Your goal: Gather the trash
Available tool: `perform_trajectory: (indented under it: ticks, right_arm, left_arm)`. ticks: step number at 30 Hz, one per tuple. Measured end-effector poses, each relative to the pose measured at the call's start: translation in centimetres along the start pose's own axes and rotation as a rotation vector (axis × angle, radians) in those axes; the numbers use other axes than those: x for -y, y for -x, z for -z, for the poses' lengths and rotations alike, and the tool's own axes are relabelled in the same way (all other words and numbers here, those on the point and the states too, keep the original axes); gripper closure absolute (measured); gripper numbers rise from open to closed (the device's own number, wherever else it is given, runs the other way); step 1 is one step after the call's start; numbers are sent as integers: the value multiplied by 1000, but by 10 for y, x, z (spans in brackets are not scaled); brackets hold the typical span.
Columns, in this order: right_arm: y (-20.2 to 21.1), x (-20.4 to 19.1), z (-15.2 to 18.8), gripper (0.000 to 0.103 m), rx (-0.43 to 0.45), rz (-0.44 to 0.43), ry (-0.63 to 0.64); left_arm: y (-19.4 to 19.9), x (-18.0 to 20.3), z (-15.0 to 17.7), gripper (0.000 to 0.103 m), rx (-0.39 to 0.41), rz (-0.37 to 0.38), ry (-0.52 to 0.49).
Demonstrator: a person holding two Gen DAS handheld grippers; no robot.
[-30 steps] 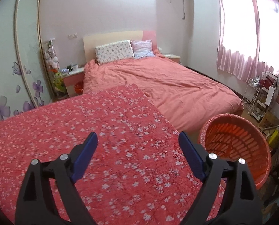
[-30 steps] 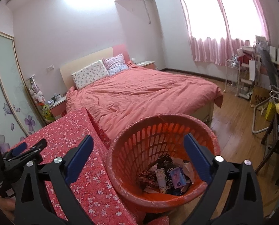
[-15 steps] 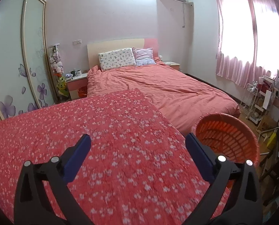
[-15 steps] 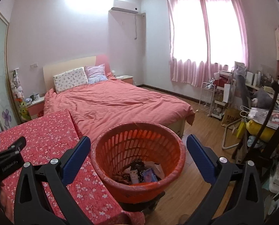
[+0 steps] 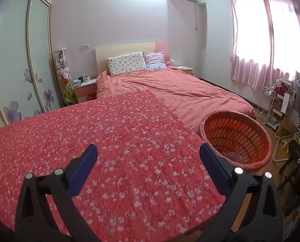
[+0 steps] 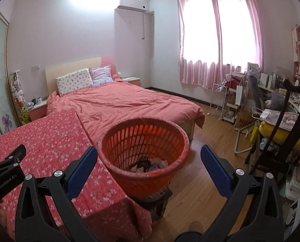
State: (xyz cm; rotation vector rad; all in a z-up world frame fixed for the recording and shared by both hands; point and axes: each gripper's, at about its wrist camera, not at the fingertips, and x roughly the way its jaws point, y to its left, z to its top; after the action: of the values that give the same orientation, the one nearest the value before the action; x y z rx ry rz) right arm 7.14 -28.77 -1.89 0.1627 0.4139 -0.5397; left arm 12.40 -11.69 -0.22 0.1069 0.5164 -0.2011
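An orange slatted basket (image 6: pixel 143 151) stands on a low dark stool beside the table and holds several pieces of trash (image 6: pixel 147 164) at its bottom. It also shows at the right in the left wrist view (image 5: pixel 236 139). My right gripper (image 6: pixel 148 169) is open and empty, above and in front of the basket. My left gripper (image 5: pixel 147 167) is open and empty over the table with the red flowered cloth (image 5: pixel 109 141). The left gripper's body shows at the left edge of the right wrist view (image 6: pixel 4 171).
A bed with a salmon cover (image 6: pixel 129 102) lies behind the table and basket. A dark wooden chair (image 6: pixel 287 133) with a yellow cushion and a cluttered desk stand at the right. A white wire cart (image 6: pixel 220 100) stands under the pink curtains. The floor is wood.
Both grippers have drawn back and risen, so the basket and table look smaller and lower. Both stayed open and empty.
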Motion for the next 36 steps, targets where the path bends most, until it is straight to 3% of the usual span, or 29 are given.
perform_trajectory:
  ticks: [8, 14, 21, 36]
  right_arm:
    - [6, -1, 9, 2, -15, 2, 5]
    - [7, -4, 11, 2, -15, -2, 7]
    - [6, -9, 11, 2, -16, -18, 1]
    - [11, -7, 19, 2, -47, -21, 8]
  left_arm:
    - [12, -2, 10, 4, 13, -19, 3]
    - [-1, -16, -1, 4, 32, -71, 9]
    - [-1, -28, -7, 4, 31, -58, 37]
    - [21, -9, 19, 4, -12, -26, 44]
